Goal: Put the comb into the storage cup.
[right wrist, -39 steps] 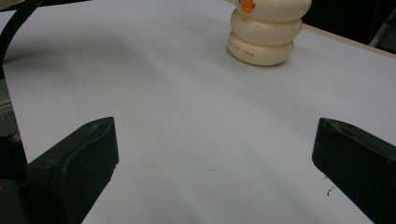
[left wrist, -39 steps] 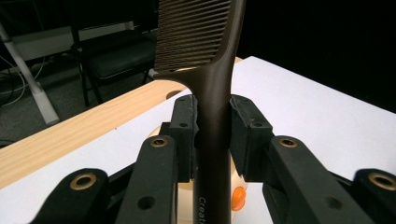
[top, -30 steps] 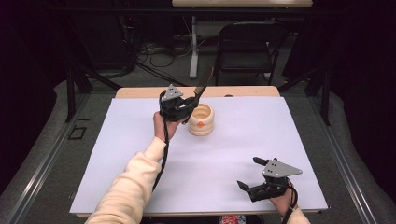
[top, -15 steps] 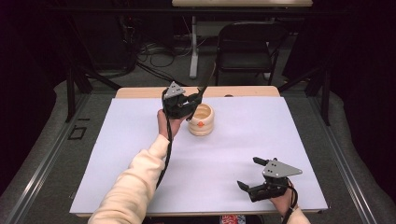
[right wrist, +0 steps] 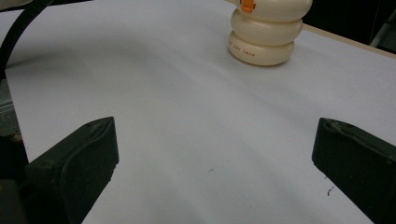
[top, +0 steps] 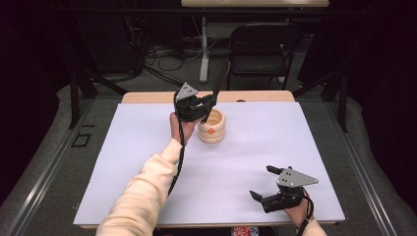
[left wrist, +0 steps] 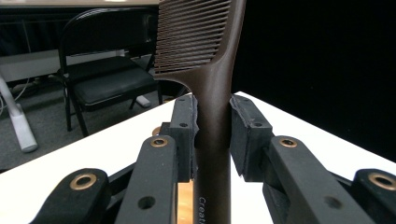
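High view: the left gripper (top: 209, 104) pinches a dark comb (top: 220, 81) by its handle just above the cream holder (top: 212, 126), while the right gripper (top: 263, 183), jaws spread, rests nearby; a tilted comb might clip the holder's rim.

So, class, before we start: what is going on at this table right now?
A person works at a table with a gripper in each hand. The left gripper is shut on the handle of a dark comb, holding it upright with the teeth on top, just above a cream ribbed holder standing on the white sheet. The comb's lower end looks to be at the holder's opening. The right gripper rests near the table's front edge, jaws open and holding nothing.
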`<control>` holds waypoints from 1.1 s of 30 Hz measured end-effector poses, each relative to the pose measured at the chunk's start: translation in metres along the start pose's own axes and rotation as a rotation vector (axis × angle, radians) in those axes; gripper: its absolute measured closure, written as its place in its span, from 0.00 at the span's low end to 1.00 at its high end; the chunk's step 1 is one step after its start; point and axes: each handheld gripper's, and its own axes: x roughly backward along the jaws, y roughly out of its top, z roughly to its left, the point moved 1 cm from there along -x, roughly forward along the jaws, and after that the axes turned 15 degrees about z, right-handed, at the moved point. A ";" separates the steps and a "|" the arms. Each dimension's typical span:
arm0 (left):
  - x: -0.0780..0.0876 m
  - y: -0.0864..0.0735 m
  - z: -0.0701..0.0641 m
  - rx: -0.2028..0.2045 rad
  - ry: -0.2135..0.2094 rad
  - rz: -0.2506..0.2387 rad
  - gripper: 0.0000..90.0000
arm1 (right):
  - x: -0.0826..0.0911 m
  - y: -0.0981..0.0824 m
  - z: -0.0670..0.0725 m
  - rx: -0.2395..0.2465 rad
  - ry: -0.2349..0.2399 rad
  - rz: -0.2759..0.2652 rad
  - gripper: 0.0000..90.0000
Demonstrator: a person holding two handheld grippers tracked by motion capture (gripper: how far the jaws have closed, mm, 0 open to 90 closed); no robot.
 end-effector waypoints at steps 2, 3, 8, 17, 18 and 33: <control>-0.002 0.000 -0.001 -0.004 0.008 0.000 0.80 | 0.000 0.000 0.000 -0.001 0.000 0.000 0.00; -0.003 0.000 -0.001 -0.006 0.009 0.002 0.80 | 0.000 0.000 0.000 -0.003 0.000 0.001 0.00; -0.006 0.000 0.000 -0.004 0.010 -0.003 0.80 | 0.000 0.000 0.000 -0.002 0.000 0.000 0.00; -0.011 0.003 0.001 0.014 -0.001 -0.032 0.80 | 0.000 0.000 0.000 -0.004 0.002 -0.001 0.00; -0.011 0.004 0.000 0.014 0.002 -0.032 0.80 | 0.000 0.000 0.000 -0.003 0.001 -0.001 0.00; -0.025 0.002 0.000 0.008 0.013 -0.054 0.80 | 0.000 0.000 0.000 -0.001 0.000 -0.002 0.00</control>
